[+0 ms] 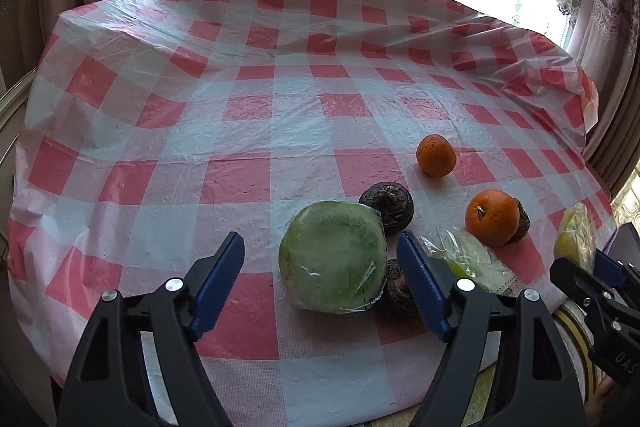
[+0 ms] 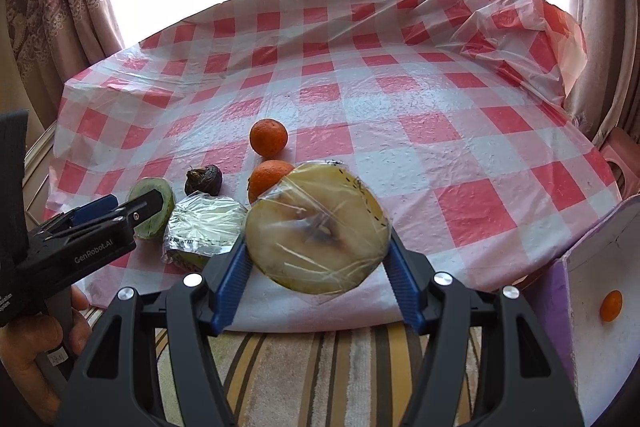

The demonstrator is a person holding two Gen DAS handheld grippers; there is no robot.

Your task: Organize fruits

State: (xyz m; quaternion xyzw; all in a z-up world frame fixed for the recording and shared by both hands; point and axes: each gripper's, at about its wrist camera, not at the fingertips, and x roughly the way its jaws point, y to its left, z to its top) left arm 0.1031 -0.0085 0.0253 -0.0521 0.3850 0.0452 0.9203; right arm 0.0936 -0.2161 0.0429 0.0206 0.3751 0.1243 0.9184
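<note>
My left tongs stand released, angled down toward the surface, their blue pads clear of everything. The wrapped green melon half lies on the cloth between them and leans toward the right pad without being pressed; I judge it has been set there to begin a group. Just past that pad sit two dark round roots, one behind the melon and one tucked under its near side. Further right lies a crumpled clear wrapper, then two oranges, the farther one well beyond the tongs.

My right tongs are clenched on a wrapped yellow fruit half, one pad on each side of its rim and the cut face turned toward the camera, held above the near edge of the surface. They also tilt downward. To their right, off the surface, a small orange fruit rests on a pale tray, probably the sorting spot.
</note>
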